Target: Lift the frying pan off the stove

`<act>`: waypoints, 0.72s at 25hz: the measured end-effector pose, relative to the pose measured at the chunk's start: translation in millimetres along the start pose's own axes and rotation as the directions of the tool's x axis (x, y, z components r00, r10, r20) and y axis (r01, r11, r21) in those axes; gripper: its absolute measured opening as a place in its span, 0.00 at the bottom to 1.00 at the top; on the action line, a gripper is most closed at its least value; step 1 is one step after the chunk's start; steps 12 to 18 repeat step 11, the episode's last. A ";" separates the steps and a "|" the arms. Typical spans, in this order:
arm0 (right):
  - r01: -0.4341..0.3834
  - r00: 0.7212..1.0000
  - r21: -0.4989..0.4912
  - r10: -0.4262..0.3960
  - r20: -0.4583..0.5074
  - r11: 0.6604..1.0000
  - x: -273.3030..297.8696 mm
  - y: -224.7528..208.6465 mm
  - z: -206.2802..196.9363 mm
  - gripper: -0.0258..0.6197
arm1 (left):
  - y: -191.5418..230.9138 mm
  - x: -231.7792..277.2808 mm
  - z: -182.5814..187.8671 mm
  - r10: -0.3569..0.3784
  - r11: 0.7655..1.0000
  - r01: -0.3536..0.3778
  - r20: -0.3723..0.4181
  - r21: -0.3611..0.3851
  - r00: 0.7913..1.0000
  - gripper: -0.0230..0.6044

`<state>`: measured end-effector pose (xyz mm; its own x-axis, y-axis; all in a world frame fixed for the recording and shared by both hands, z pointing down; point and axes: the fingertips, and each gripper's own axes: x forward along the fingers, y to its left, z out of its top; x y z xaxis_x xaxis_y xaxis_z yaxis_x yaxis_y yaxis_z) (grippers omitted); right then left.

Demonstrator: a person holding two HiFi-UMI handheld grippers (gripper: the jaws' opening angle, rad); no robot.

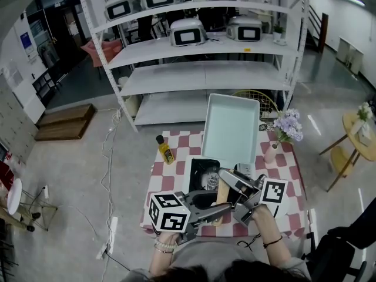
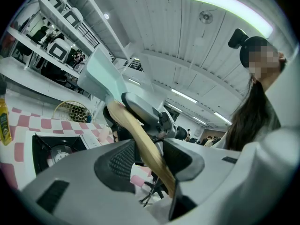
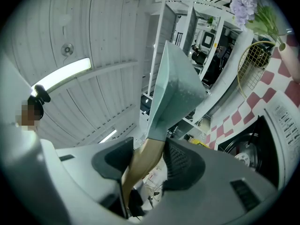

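left gripper [image 2: 150, 159]: jaws closed on the wooden handle [image 2: 139, 134], pads pressing it from both sides, at the end away from the pan; seen in the head view [image 1: 212, 209] at the near edge of the table [image 1: 160, 180].
right gripper [image 3: 149, 159]: jaws likewise clamped on the wooden handle [image 3: 144, 157], just below where it joins the pan; in the head view [image 1: 230, 182] it sits beside the left one, further up the handle [image 1: 221, 196].
frying pan [image 1: 231, 129]: rectangular, pale teal, held up in the air and tipped steeply, its open face towards the head camera (both gripper views show it against the ceiling [image 2: 100, 77] [image 3: 176, 89]); apart from the stove.
stove [image 1: 200, 170]: black, single burner, on the middle of the table towards its near edge, below the handle.
oil bottle [image 1: 165, 149]: upright, at the table's left edge.
vase [image 1: 272, 151]: holds lilac flowers, near the right edge.
wire basket [image 1: 262, 100]: at the far edge, partly behind the pan.
shelving [image 1: 200, 69]: white, beyond the table.
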<state>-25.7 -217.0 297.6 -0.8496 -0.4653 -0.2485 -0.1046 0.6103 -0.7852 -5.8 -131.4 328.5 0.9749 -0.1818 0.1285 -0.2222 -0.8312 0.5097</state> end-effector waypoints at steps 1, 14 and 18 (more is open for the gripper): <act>0.001 1.000 0.001 -0.001 -0.001 1.000 -0.3 -0.4 -0.4 0.37 | 0.1 0.1 -0.6 0.000 1.000 0.000 -0.001 -0.001 1.000 0.35; -0.003 1.000 0.000 0.003 -0.004 1.000 2.3 -0.2 1.0 0.37 | 1.3 -1.5 1.6 0.002 1.000 -0.002 -0.001 -0.002 1.000 0.35; -0.003 1.000 0.000 0.003 -0.004 1.000 2.3 -0.2 1.0 0.37 | 1.3 -1.5 1.6 0.002 1.000 -0.002 -0.001 -0.002 1.000 0.35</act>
